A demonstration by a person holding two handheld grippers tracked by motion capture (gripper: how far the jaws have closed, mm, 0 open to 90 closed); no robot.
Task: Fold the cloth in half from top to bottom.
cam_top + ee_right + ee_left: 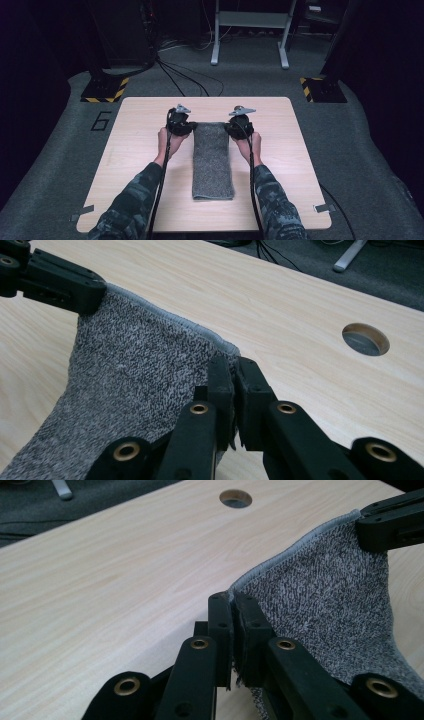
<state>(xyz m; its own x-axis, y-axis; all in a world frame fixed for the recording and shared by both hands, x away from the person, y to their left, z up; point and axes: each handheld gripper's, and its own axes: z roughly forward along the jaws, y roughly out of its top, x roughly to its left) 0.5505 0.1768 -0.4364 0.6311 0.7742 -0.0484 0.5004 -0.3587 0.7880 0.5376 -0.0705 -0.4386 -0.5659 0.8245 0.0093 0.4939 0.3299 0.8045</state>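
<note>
High view, pale wood table [140, 150], grey carpet [360, 150], probably dark curtains

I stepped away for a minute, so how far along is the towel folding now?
Done: the grey towel already lies as a long narrow strip. In hand: left gripper and right gripper each pinch a far corner, raised off the table. Left, probably: folding that end toward the near end.

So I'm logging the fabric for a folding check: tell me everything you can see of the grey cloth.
The grey cloth is a speckled, towel-like knit with a paler hemmed edge, folded into a long narrow strip on the wooden table. Its far corners are pinched and lifted by the left gripper and right gripper; the near end rests flat.
</note>
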